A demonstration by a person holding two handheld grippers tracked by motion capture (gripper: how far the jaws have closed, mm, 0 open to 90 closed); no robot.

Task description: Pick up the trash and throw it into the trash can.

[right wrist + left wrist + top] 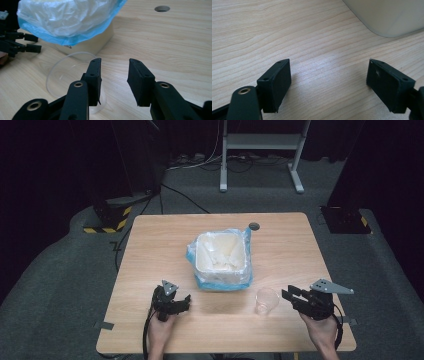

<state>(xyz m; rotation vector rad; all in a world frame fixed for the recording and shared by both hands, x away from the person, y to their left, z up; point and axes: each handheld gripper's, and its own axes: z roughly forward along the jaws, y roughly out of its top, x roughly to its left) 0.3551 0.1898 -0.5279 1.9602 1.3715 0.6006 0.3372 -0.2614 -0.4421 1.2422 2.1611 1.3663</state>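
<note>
Right hand-held gripper, jaws partly open and empty, points leftward at the clear plastic cup just beside its tips. The cup stands upright on the bench, in front of the bag-lined bin. Left hand-held gripper, jaws wide and empty, lies farther off; the right is nearer.

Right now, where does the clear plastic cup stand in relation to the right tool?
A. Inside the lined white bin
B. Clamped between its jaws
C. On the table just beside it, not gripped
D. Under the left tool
C: the clear plastic cup stands upright on the table just left of the open right tool, whose jaws hold nothing.
</note>
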